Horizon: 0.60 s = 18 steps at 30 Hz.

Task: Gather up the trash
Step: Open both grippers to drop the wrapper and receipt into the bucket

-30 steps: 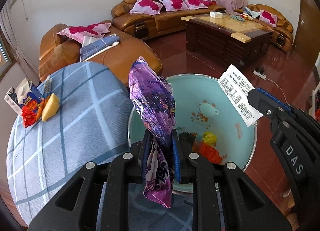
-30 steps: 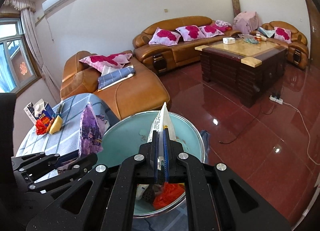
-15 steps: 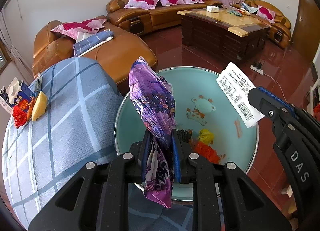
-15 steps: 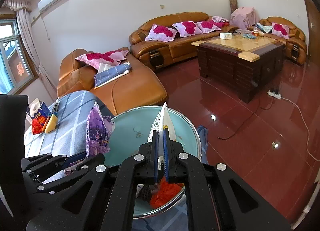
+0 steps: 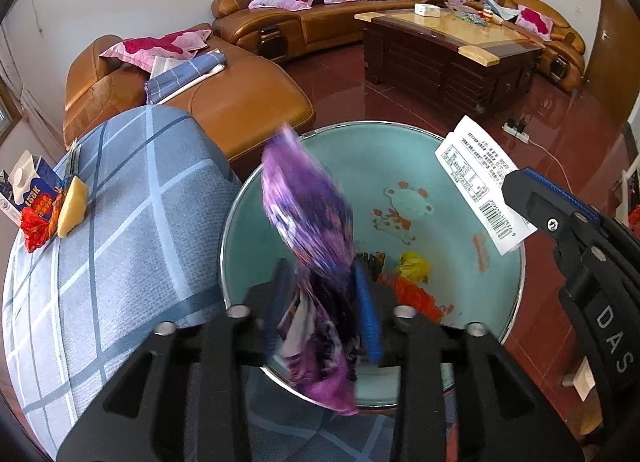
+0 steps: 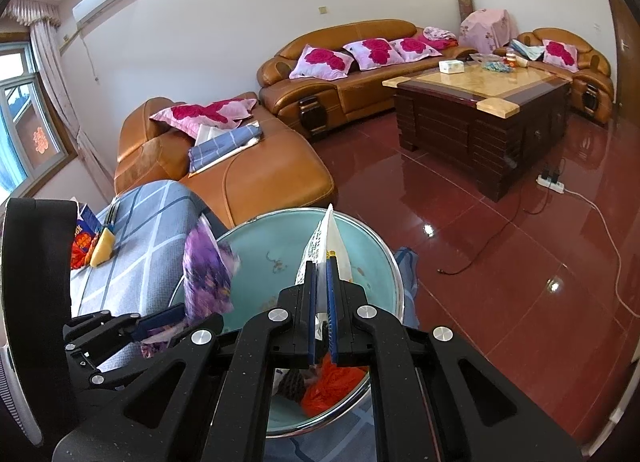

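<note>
My left gripper (image 5: 324,302): low centre of the left view; its jaws are opening, and the purple wrapper sits between the blue pads, blurred, with a gap showing on the left side.
Purple wrapper (image 5: 310,217): upright between those fingers, over the near left rim of the basin; in the right view it is at lower left (image 6: 208,270).
My right gripper (image 6: 320,314): low centre of the right view; clamped tight on the receipt. In the left view it comes in from the right edge (image 5: 516,189).
Receipt (image 5: 476,181): white printed paper with a barcode, sticking up from my right fingers over the basin's right rim.
Basin (image 5: 360,149): pale teal enamel with cartoon prints, centre of both views, standing beside the checked cloth.
Trash already in the basin: an orange piece (image 5: 414,294), a yellow piece (image 5: 414,264) and something dark just left of them.
Checked cloth (image 5: 120,221): blue, left half of the left view.
Still on the cloth: a milk carton (image 5: 28,189), a red wrapper (image 5: 34,227) and a yellow wedge (image 5: 72,205), grouped at the left edge.
</note>
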Motion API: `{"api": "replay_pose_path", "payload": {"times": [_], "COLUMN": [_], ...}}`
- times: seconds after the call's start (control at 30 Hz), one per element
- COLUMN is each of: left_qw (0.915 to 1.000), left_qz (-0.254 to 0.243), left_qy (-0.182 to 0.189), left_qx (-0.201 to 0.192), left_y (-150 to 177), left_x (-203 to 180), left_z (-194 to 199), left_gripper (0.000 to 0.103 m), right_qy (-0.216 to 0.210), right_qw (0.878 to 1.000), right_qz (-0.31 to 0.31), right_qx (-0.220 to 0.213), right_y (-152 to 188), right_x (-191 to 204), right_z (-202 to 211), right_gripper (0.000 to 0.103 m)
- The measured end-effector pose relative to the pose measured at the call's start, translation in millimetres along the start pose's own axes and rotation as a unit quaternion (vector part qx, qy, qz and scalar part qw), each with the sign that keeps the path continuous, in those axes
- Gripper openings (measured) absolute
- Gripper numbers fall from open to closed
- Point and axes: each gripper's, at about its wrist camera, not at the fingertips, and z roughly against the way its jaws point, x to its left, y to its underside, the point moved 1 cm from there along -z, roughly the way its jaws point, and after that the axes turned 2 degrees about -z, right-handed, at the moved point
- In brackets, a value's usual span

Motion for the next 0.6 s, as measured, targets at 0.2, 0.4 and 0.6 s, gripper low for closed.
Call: {"api": "replay_pose_path", "payload": {"times": [0.2,0.4,0.6], "left_qw": [0.9997,0.9972,0.9952], "left_qz": [0.020,0.040,0.065], "left_qy": [-0.006,-0.044,-0.061], "left_qx": [-0.015,-0.045,-0.041], "left_y": [1.4,8.1,17.3], "left_x": [13.1,33.2,53.0], "left_z": [13.6,36.5,46.5], "left_gripper": [0.059,0.066,0.070], "right_qy": [-0.001,-0.011,-0.023], "right_qw": [1.000,1.000,1.000], "right_qz": [-0.001,-0.003,0.014], "right_qx": [-0.002,0.004,0.015], "right_y": [0.2,4.5,12.4], "right_x": [-0.9,-1.4,9.9], "right_z": [1.4,-2.5,-7.2], "right_gripper": [0.006,0.006,0.030]}}
